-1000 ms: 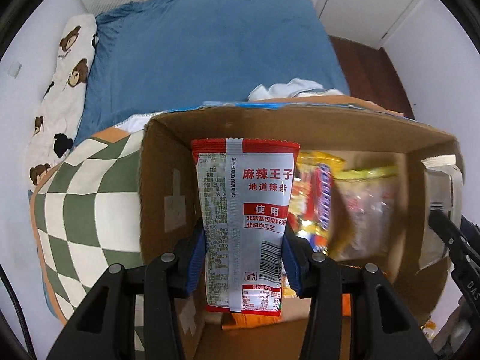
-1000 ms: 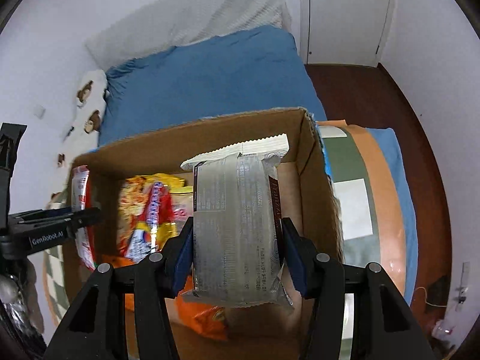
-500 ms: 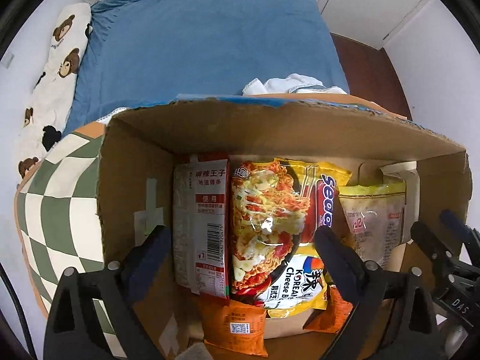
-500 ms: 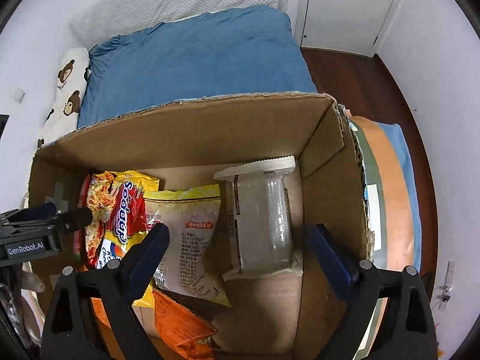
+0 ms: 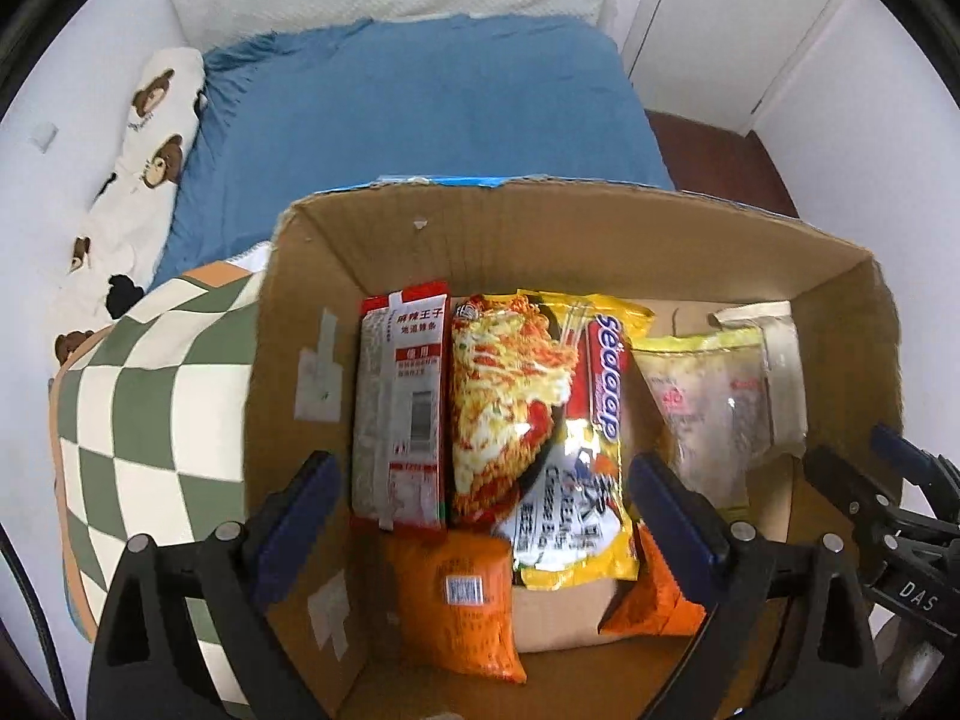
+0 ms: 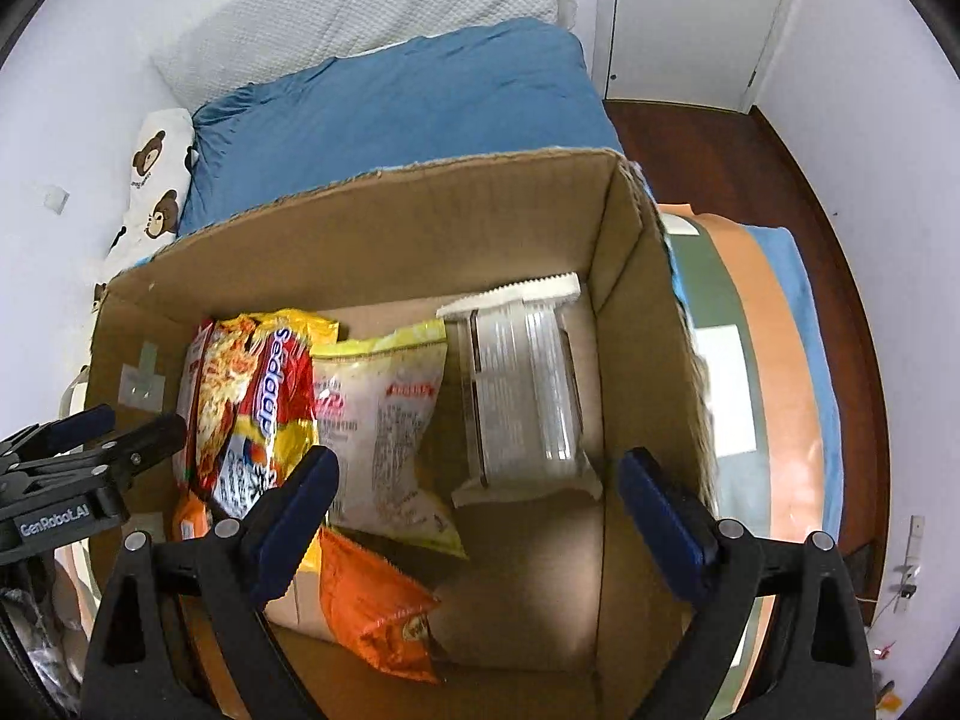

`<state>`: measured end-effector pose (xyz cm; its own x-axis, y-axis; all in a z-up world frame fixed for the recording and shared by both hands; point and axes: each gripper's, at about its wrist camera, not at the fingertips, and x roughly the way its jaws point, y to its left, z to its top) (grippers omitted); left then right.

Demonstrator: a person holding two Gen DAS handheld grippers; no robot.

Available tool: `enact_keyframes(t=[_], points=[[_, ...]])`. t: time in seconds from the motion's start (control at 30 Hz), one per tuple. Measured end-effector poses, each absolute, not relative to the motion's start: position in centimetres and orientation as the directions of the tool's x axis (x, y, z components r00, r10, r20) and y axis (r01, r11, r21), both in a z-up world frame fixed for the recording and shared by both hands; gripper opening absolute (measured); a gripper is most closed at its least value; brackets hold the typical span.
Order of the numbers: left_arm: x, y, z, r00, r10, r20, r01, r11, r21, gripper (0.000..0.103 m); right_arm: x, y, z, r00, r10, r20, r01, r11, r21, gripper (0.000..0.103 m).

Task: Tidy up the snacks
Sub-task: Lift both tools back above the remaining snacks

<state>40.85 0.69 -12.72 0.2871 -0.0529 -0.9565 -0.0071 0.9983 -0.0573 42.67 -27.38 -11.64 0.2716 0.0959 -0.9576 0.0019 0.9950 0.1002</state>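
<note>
Blue bed (image 5: 420, 114), box (image 5: 588, 228) (cardboard), seemingly upright snacks (image 5: 528, 408)

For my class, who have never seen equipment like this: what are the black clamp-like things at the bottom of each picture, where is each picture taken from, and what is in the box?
There is no robot here. A person holds a hand-held two-finger gripper in each hand, and each gripper carries a wide-angle camera that looks forward along its fingers. So one picture looks past the left gripper, the other past the right gripper. Each view also catches the other gripper at its edge.

Both point down into a cardboard box that sits on a bed with a blue cover. Standing side by side in the box are a red and silver snack pack, a yellow noodle packet, a pale yellow-topped bag and a clear wrapped pack. Orange packets lie below them.

Both grippers are open and hold nothing.
</note>
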Motion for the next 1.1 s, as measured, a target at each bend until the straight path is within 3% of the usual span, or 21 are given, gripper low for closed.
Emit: enact_keyframes(t=[0.6, 1.1], points=[[28.1, 0.3, -5.5, 0.544, -0.018, -0.839, 0.0, 1.0, -0.022, 0.098, 30.6, -26.5, -3.3, 0.48, 0.122, -0.869, -0.066, 0.993, 0.102, 0.096], [20.9, 0.3, -0.9, 0.635, -0.036, -0.772, 0.002, 0.999, -0.044, 0.098, 21.6, -26.5, 3.3, 0.605, 0.143, -0.783, -0.083, 0.99, 0.117, 0.096]])
